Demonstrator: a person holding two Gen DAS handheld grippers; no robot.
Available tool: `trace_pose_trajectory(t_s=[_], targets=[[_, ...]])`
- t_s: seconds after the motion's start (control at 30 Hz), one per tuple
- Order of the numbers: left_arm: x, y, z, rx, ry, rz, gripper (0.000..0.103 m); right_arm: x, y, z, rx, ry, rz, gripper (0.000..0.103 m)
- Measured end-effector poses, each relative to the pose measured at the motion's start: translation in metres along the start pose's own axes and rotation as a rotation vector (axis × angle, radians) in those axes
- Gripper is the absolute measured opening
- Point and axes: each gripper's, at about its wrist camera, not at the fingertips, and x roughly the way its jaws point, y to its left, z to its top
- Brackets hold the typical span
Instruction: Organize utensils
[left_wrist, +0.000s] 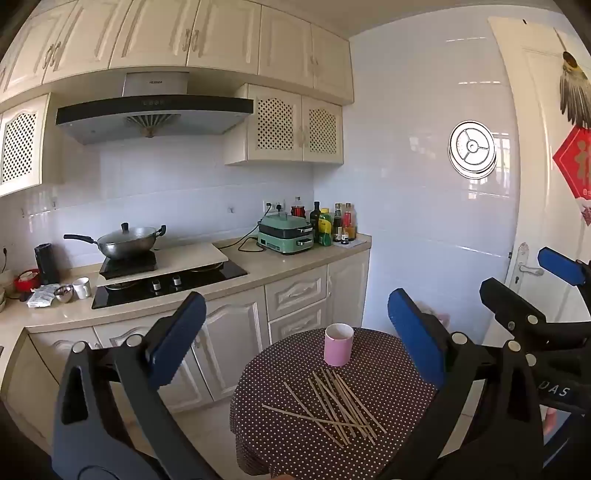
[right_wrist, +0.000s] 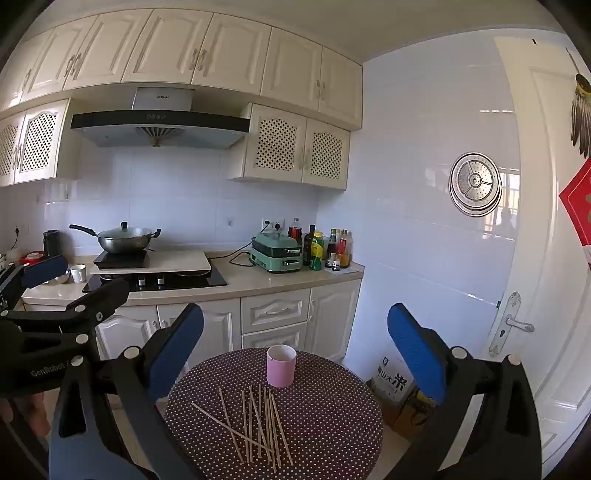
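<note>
While both the left gripper (left_wrist: 295, 339) and right gripper (right_wrist: 295, 350) gape wide and empty above the chopsticks (left_wrist: 332, 406) and pink cup (left_wrist: 338, 344), only the right view shows a rice sack (right_wrist: 393, 380) beyond its right finger.

Wooden sticks (right_wrist: 255, 428) lie scattered before upright pink cup (right_wrist: 281, 366).

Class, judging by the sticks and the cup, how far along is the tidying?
Done: nothing visible; the pink cup shows no sticks. In hand: nothing; the left gripper and right gripper are open, above the table. Left: all the sticks, scattered and crossing in front of the cup.
</note>
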Motion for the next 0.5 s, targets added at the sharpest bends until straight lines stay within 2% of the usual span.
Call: trace_pose_trajectory(t_s=[0.27,0.5], targets=[[0.000,0.006,0.002,0.000,0.000,0.002,0.097,-0.001,0.012,-0.001,-0.009,-0.007,-0.009,0.096],[-0.002,0.008,0.002,0.000,-0.005,0.002,0.097,0.002,0.003,-0.002,0.002,0.003,0.002,0.096]])
